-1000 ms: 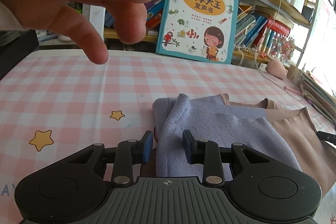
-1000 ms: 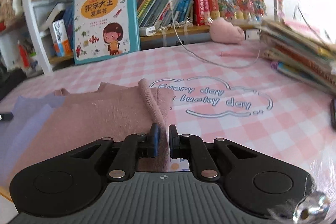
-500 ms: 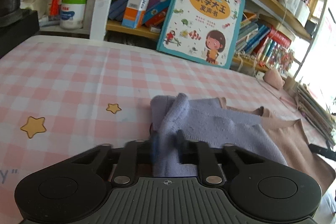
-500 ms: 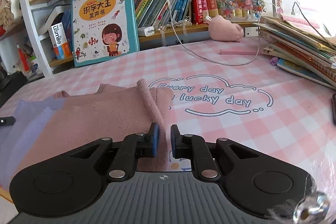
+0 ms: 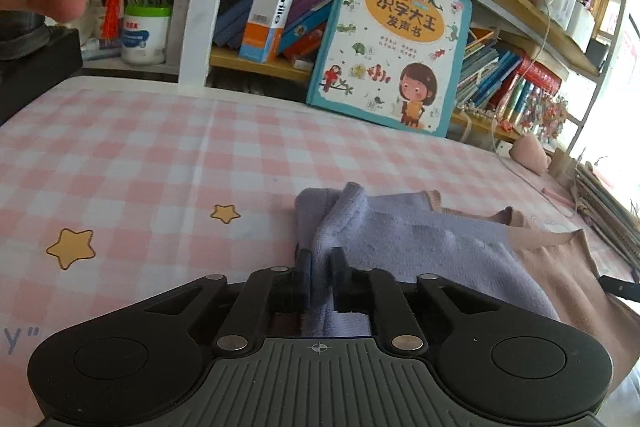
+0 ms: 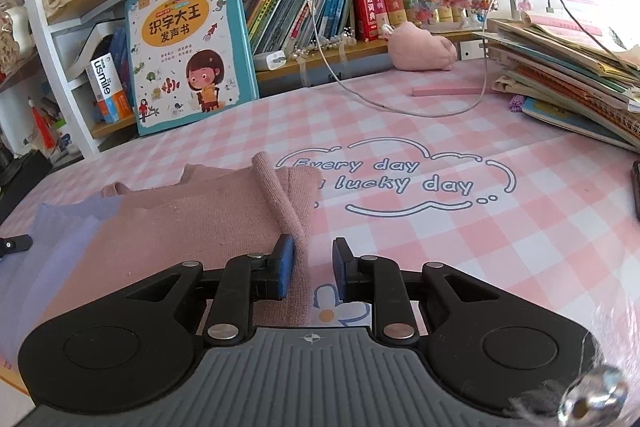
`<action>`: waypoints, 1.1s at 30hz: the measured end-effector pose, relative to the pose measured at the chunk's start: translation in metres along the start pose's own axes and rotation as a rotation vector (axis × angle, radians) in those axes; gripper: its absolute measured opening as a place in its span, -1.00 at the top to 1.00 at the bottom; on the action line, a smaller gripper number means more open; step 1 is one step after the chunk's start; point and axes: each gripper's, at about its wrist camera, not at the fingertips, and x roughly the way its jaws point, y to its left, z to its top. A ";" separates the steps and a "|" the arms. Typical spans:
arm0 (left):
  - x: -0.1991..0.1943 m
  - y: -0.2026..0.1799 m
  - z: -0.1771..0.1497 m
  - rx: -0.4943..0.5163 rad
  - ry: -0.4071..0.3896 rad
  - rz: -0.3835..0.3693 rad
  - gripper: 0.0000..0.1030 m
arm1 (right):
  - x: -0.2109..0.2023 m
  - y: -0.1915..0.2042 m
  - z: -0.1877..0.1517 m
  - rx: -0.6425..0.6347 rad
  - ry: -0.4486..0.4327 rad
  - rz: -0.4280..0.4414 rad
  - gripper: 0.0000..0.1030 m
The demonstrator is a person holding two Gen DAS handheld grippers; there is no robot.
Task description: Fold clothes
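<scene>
The left gripper (image 5: 319,263) is pinched narrow on a raised ridge of the lilac cloth (image 5: 420,247), while the right gripper (image 6: 313,267) stands wide, the pink cloth's (image 6: 192,223) ridge beside its left pad, unheld. To fold well, I would close the right one on that ridge, then lift both ends level together. The cloths lie overlapping on the table (image 5: 160,155), lilac at 9 o'clock of pink, long axis running 9 to 3, ridges pointing toward 12.
</scene>
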 end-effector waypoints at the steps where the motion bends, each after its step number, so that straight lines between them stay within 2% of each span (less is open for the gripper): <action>1: -0.002 0.002 0.000 -0.007 0.000 -0.002 0.72 | 0.000 0.000 0.000 0.001 0.000 0.000 0.61; 2: -0.003 0.003 0.000 -0.012 0.001 0.005 0.63 | 0.000 0.000 0.000 0.001 0.000 0.000 0.61; 3: -0.005 0.003 0.001 -0.012 0.003 0.025 0.42 | 0.000 -0.001 0.000 -0.003 -0.001 -0.004 0.60; 5: -0.009 0.001 0.000 0.008 0.003 0.078 0.23 | 0.000 0.000 0.000 -0.011 -0.002 -0.010 0.59; 8: -0.016 -0.003 -0.002 0.027 0.002 0.090 0.22 | 0.001 0.001 0.000 -0.016 -0.003 -0.015 0.59; 11: -0.025 -0.004 -0.004 0.031 0.001 0.078 0.18 | 0.000 0.001 -0.001 -0.008 -0.007 -0.024 0.49; 15: -0.036 -0.006 -0.003 0.031 -0.014 0.059 0.00 | -0.004 0.000 0.001 0.032 -0.004 -0.023 0.44; 18: -0.041 -0.006 -0.003 0.019 -0.011 0.017 -0.17 | -0.012 0.000 0.003 0.069 0.007 0.011 0.38; 21: -0.039 -0.004 -0.006 -0.012 0.016 -0.018 -0.20 | -0.023 0.002 0.004 0.074 0.025 0.058 0.17; 28: -0.028 -0.004 -0.019 -0.047 0.073 -0.041 -0.15 | -0.031 -0.001 -0.005 0.125 0.091 0.084 0.17; 29: -0.027 -0.004 -0.019 -0.050 0.071 -0.047 -0.15 | -0.028 -0.001 -0.006 0.135 0.104 0.099 0.22; 31: -0.024 -0.005 -0.018 -0.059 0.069 -0.062 -0.10 | -0.023 -0.003 -0.010 0.155 0.128 0.128 0.47; 33: -0.021 -0.004 -0.016 -0.089 0.076 -0.099 0.14 | -0.020 -0.002 -0.011 0.169 0.124 0.145 0.52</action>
